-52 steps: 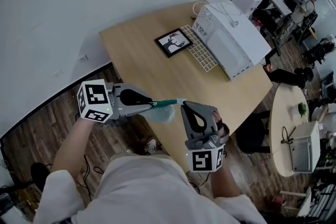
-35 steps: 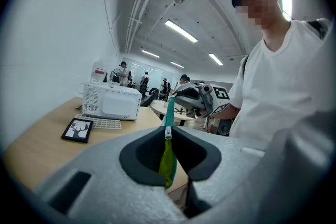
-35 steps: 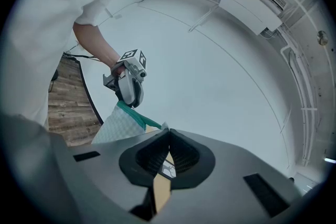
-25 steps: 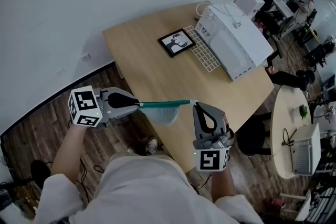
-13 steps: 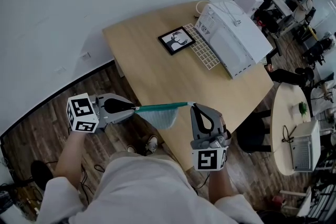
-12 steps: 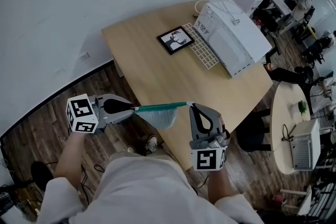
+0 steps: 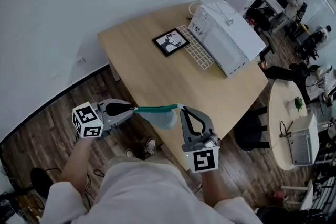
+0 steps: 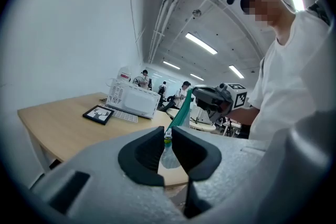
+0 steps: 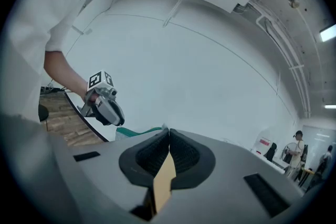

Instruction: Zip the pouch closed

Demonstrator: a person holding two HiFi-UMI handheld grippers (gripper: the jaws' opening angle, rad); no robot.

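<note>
Head view: the left tool (image 7: 134, 109) and the right tool (image 7: 181, 108) hold the pouch (image 7: 164, 118) stretched between them in the air, above the near edge of the bench (image 7: 152, 73). The pouch's teal top edge runs taut from one tool to the other, and its pale body sags below that line. Each tool pinches one end of the teal edge. Farther back on the bench lie a frame (image 7: 171, 42), a white grid mat (image 7: 199, 52) and a microwave (image 7: 227, 38). A shoe (image 7: 149, 146) shows on the wood floor (image 7: 47, 128) below the pouch.

Left gripper view: the left tool (image 8: 167, 137) has its jaws nearly together, clamped on the end of the pouch (image 8: 180, 114), where a small green and white tip sits between the pads. The teal edge rises from there to the right tool (image 8: 195, 96), held out by a person in a white shirt. The pale body hangs just beyond the jaws. The frame (image 8: 98, 113) and microwave (image 8: 134, 100) stand on the bench (image 8: 55, 123) to the left.

Right gripper view: the right tool (image 9: 167, 132) has its jaws pressed together. At their tips a small pale bit of the pouch (image 9: 142, 131) shows, and the teal edge leads off left to the left tool (image 9: 119, 124). Whether the pinched part is the zipper pull cannot be told.
</note>
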